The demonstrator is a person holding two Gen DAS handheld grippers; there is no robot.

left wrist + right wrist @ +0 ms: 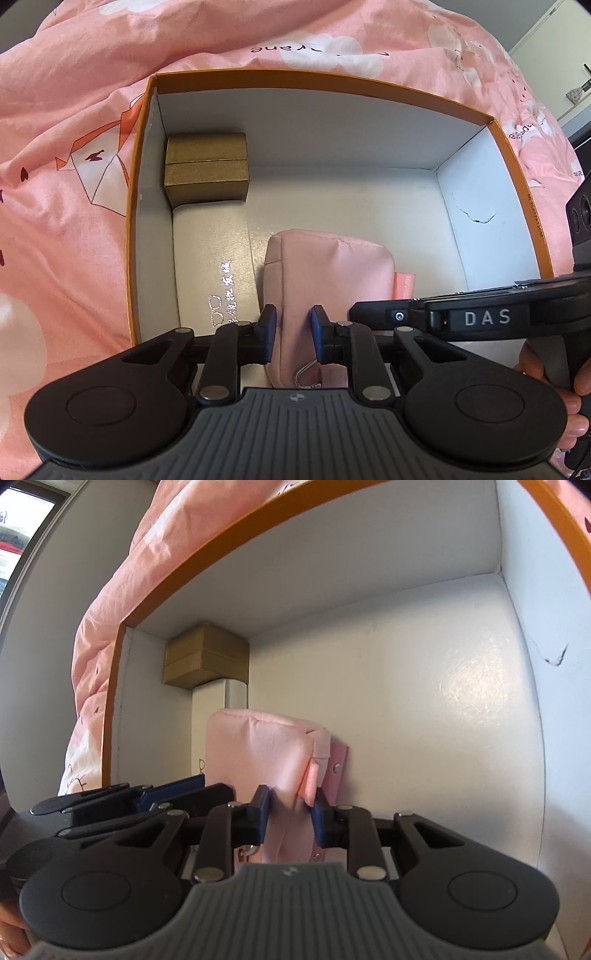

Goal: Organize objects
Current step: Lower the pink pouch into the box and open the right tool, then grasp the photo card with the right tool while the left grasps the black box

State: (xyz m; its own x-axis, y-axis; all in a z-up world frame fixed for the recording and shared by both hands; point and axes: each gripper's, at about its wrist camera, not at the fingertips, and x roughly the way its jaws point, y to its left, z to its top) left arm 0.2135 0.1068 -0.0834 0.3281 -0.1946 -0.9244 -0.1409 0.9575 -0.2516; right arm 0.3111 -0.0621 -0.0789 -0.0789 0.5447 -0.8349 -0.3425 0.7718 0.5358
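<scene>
Both tongs pinch the pink pouch's near end: the left tongs (293, 332) narrowly parted around the pink pouch (325, 266), the right tongs (290, 814) likewise. The pouch lies inside the orange-rimmed box (142, 184), long axis pointing away, beside a white case (214, 258) and gold box (207, 166); release apparently remains.

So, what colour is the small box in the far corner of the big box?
Gold-brown; the small box shows best in the left wrist view, standing in the big box's far left corner.
</scene>
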